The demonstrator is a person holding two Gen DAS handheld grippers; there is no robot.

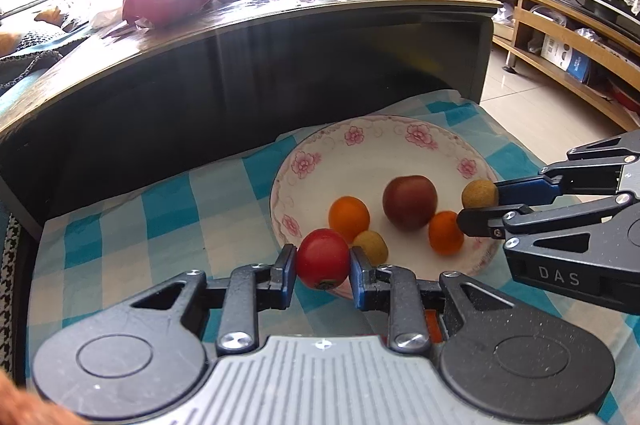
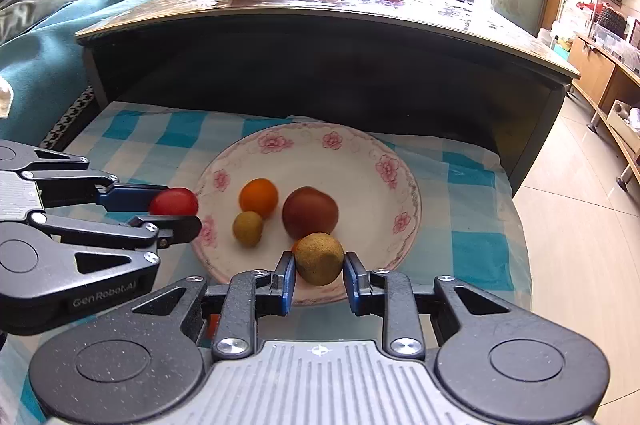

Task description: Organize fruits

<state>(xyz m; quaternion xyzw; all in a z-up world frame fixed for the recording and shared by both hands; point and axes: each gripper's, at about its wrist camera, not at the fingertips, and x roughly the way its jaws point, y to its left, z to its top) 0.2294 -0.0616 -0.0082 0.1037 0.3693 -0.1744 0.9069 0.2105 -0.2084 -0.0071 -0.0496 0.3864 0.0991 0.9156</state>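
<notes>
While both grippers are carrying fruit toward the dish, the step in hand looks like delivery, not picking. At the left edge of the white floral-rimmed ceramic plate (image 2: 404, 161), the left gripper (image 1: 323, 260) is clamping a small round red tomato (image 1: 322, 258) between its blue pads, hanging over the rim there. The plate itself is sitting near the middle of the blue-and-white checked cloth (image 1: 132, 221) that is covering the low surface.

Moving right across the plate, a small orange citrus fruit (image 2: 258, 197) and a small green-brown round fruit (image 2: 247, 228) are lying touching each other in the left half, a larger dark red round fruit (image 2: 309, 212) is resting at the centre, and a second small orange fruit (image 1: 445, 232) is touching it on the near right side.

At the plate's near right edge, the right gripper (image 2: 319, 265) is pinching a rough brown-green round fruit (image 2: 319, 258), holding it just above the rim.

The next move probably calls for lowering each fruit over bare plate, clear of the ones already lying there, then easing the fingers apart gently so neither rolls off the rim.
</notes>
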